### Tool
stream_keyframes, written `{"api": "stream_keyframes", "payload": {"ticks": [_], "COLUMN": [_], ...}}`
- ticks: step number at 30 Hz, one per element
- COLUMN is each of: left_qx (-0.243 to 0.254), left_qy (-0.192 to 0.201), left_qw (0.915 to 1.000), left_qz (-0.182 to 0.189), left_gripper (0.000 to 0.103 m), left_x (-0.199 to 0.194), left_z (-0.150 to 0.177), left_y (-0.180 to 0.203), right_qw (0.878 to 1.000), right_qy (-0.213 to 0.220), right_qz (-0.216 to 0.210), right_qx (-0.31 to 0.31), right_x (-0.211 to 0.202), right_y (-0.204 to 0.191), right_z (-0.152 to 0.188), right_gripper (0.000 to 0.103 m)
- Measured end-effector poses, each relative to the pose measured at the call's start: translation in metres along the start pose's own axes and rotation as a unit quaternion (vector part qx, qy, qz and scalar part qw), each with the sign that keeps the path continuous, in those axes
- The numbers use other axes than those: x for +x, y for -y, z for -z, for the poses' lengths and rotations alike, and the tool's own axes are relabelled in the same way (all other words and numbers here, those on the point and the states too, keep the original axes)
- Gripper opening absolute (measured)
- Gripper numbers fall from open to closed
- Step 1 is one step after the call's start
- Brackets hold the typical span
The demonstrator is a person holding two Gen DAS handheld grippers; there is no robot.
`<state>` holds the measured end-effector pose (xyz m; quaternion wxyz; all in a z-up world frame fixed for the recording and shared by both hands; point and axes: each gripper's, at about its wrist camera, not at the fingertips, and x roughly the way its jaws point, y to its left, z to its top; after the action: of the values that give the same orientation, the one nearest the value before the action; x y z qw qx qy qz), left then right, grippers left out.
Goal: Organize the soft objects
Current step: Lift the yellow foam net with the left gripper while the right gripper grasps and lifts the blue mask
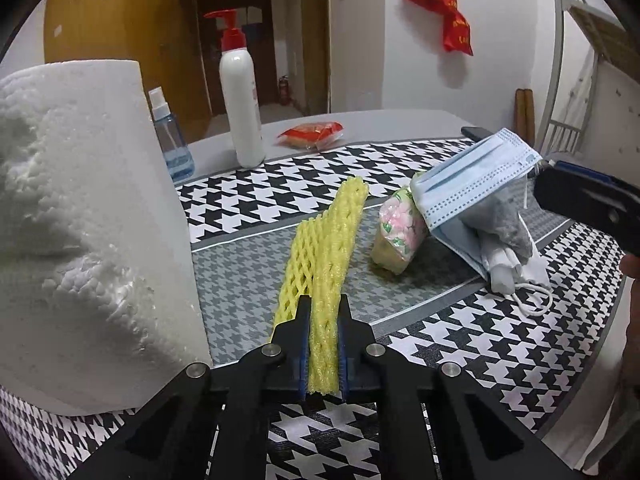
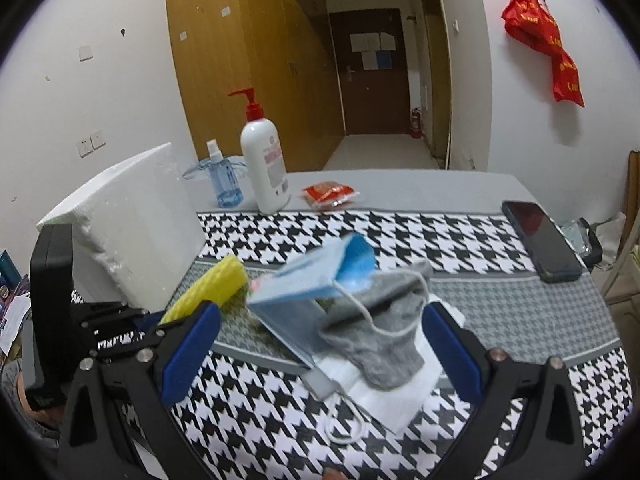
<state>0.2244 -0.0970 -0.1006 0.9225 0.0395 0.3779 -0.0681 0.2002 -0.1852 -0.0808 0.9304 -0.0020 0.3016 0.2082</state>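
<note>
At the bottom centre of the left wrist view, the left gripper (image 1: pixel 324 320) has its fingers clamped on a yellow foam net (image 1: pixel 324 248) lying on the bench (image 1: pixel 460 344). A big paper roll (image 1: pixel 80 240) crowds the left side. To the right lean a tissue pack (image 1: pixel 398 232) and a blue mask (image 1: pixel 472 184) over a grey sock (image 1: pixel 504 220). The right gripper (image 2: pixel 320 356) has its fingers spread wide around that pile.

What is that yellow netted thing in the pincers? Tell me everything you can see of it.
The yellow foam net sleeve is a long, soft tube of open diamond mesh, squashed flat. It lies lengthwise on the grey houndstooth part of the tablecloth, beside the big white paper roll. The left gripper is shut on its near end, blue pads pinching it thin. Its far end points toward the lotion bottle; it stands apart from the floral packet.
</note>
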Motion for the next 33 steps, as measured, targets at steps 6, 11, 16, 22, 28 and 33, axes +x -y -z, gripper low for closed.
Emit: {"api": "stream_keyframes", "payload": {"ticks": [6, 11, 16, 22, 28, 33], "left_qx": [0.004, 0.004, -0.001, -0.004, -0.005, -0.007], "left_qy": [0.004, 0.006, 0.008, 0.012, 0.034, 0.047], "left_qw": [1.0, 1.0, 0.9999, 0.9998, 0.9993, 0.9988], "left_qz": [0.001, 0.006, 0.011, 0.015, 0.016, 0.013], "left_gripper": [0.011, 0.011, 0.011, 0.011, 0.011, 0.011], "left_x": [-0.001, -0.001, -0.002, -0.003, -0.014, -0.026], "left_z": [0.0, 0.0, 0.0, 0.0, -0.003, -0.003], "left_y": [0.0, 0.0, -0.002, -0.002, -0.004, -0.004], "right_qw": [1.0, 0.999, 0.999, 0.998, 0.999, 0.999], "right_qy": [-0.011, -0.028, -0.028, -0.042, -0.015, 0.016], "right_qz": [-0.015, -0.024, -0.025, -0.034, -0.031, -0.035], "right_qx": [0.006, 0.024, 0.027, 0.031, 0.03, 0.025], "right_x": [0.015, 0.023, 0.028, 0.035, 0.017, -0.011], "right_y": [-0.004, -0.001, -0.005, -0.007, -0.009, -0.01], "right_z": [-0.005, -0.007, -0.013, -0.011, -0.015, -0.023], "right_gripper": [0.07, 0.063, 0.046, 0.012, 0.008, 0.008]}}
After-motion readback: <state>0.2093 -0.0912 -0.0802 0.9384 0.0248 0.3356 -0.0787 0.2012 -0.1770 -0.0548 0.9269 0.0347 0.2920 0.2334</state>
